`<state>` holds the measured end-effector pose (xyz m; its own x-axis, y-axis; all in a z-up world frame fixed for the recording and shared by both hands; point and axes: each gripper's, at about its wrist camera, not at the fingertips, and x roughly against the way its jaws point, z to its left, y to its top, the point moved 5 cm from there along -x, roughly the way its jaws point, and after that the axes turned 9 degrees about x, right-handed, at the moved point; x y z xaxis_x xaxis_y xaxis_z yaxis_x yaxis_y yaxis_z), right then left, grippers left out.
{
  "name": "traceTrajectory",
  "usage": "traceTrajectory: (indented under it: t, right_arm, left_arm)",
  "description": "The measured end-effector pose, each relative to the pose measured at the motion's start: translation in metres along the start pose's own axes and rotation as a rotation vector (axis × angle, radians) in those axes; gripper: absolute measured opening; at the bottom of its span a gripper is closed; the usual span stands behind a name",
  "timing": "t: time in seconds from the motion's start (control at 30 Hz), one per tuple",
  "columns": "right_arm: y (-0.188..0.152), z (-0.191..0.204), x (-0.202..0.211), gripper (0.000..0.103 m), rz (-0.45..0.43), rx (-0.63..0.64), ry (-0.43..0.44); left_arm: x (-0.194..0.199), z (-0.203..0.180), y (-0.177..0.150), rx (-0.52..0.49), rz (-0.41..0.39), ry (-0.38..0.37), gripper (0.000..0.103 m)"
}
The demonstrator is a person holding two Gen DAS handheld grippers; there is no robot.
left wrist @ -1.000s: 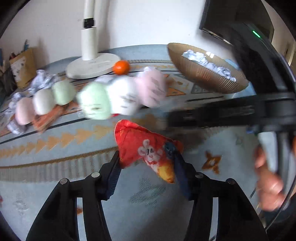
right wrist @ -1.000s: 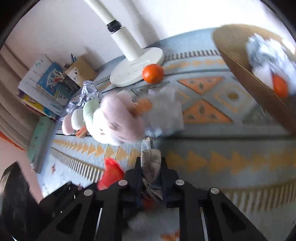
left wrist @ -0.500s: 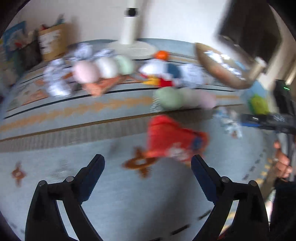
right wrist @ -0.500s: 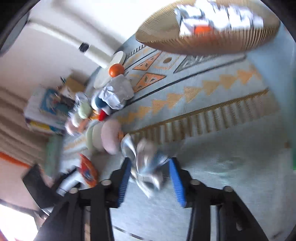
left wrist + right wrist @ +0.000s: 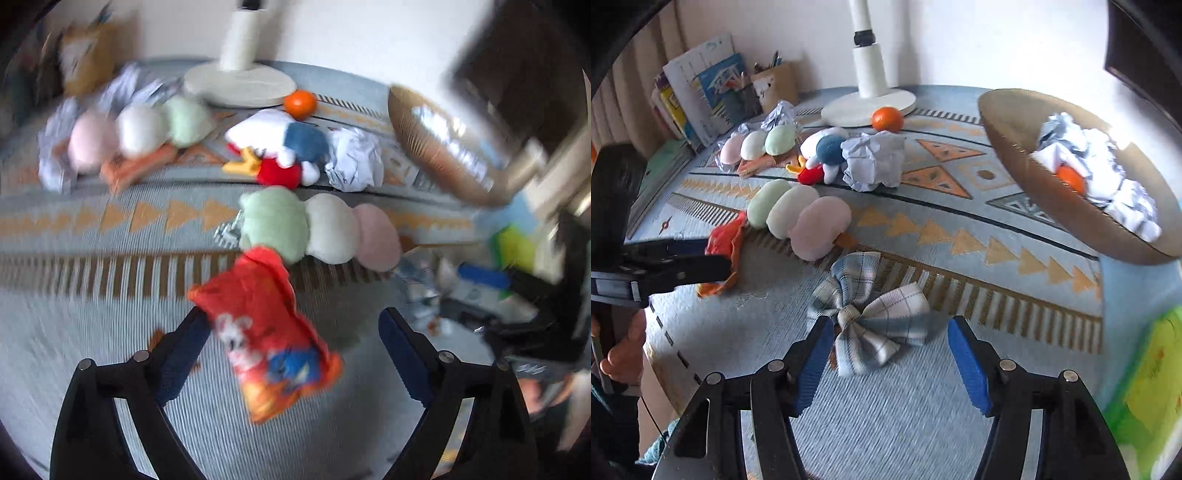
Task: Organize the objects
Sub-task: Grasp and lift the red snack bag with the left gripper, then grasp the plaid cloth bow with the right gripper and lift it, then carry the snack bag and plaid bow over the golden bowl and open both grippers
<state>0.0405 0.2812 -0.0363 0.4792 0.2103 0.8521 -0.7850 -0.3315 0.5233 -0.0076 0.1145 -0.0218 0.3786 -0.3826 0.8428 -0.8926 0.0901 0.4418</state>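
Left hand-held gripper (image 5: 291, 343): jaws closing, pads clear of red snack packet (image 5: 264, 338) lying between them on rug (image 5: 92, 332). Right hand-held gripper (image 5: 890, 354): jaws opening, plaid bow (image 5: 871, 314) loose between pads on near rug, right of packet, near pastel plush (image 5: 798, 216).

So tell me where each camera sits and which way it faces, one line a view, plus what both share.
Left wrist: rides the left tongs, tilted down at the rug; red snack bag lies between its closing, blue-padded jaws, touching neither.
Right wrist: rides the right tongs, tilted down; plaid bow lies loose between its opening jaws; a hand shows at left.
Shared: the bag, pastel plush, orange, woven basket.
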Motion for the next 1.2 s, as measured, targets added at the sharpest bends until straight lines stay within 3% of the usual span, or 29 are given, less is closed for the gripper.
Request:
traceTrajectory:
  t: [0.17,0.23,0.3,0.37,0.4,0.47,0.5,0.57,0.7,0.87,0.93,1.03,1.07,1.13,1.2]
  right_arm:
    - [0.005,0.005,-0.012,0.063,-0.005,0.015,0.090]
    - [0.004,0.015,-0.013,0.065,-0.010,0.036,0.103]
    - [0.006,0.026,-0.016,0.066,-0.013,0.074,0.055]
    - [0.007,0.033,-0.017,0.065,-0.025,0.083,0.024]
    - [0.006,0.036,-0.018,0.059,-0.029,0.079,0.019]
    - [0.005,0.045,-0.016,0.029,-0.038,0.095,0.004]
    - [0.003,0.049,-0.013,0.022,-0.044,0.099,0.023]
    - [-0.002,0.055,-0.006,0.022,-0.061,0.076,0.062]
    - [-0.006,0.060,0.022,0.022,-0.128,0.065,0.037]
    - [0.011,0.027,0.077,0.022,-0.235,-0.029,-0.057]
    - [0.020,-0.002,0.108,0.022,-0.296,-0.106,-0.157]
    - [0.031,-0.066,0.157,0.022,-0.422,-0.313,-0.289]
    - [0.031,-0.085,0.166,0.022,-0.449,-0.398,-0.282]
    - [0.028,-0.118,0.174,0.022,-0.502,-0.529,-0.255]
    - [0.029,-0.137,0.172,0.022,-0.508,-0.577,-0.263]
  left_arm:
    - [-0.010,-0.020,-0.012,-0.204,-0.063,0.138,0.077]
    - [-0.005,-0.017,-0.015,-0.189,-0.080,0.121,0.068]
    - [-0.001,-0.011,-0.016,-0.175,-0.109,0.142,0.047]
    - [0.003,-0.004,-0.016,-0.158,-0.114,0.128,0.034]
    - [0.006,-0.003,-0.016,-0.140,-0.110,0.108,0.031]
    - [0.013,0.001,-0.020,-0.119,-0.113,0.080,0.030]
    - [0.015,0.002,-0.024,-0.116,-0.110,0.075,0.030]
    - [0.024,0.002,-0.029,-0.117,-0.112,0.072,0.030]
    - [0.044,-0.020,-0.021,-0.139,-0.159,0.022,0.030]
    - [0.073,-0.069,0.022,-0.205,-0.246,-0.060,0.030]
    - [0.084,-0.091,0.043,-0.221,-0.294,-0.096,0.030]
    - [0.094,-0.127,0.080,-0.193,-0.382,-0.220,0.030]
    - [0.094,-0.137,0.091,-0.176,-0.393,-0.265,0.030]
    - [0.083,-0.156,0.110,-0.169,-0.402,-0.277,0.030]
    - [0.064,-0.173,0.127,-0.170,-0.374,-0.301,0.030]
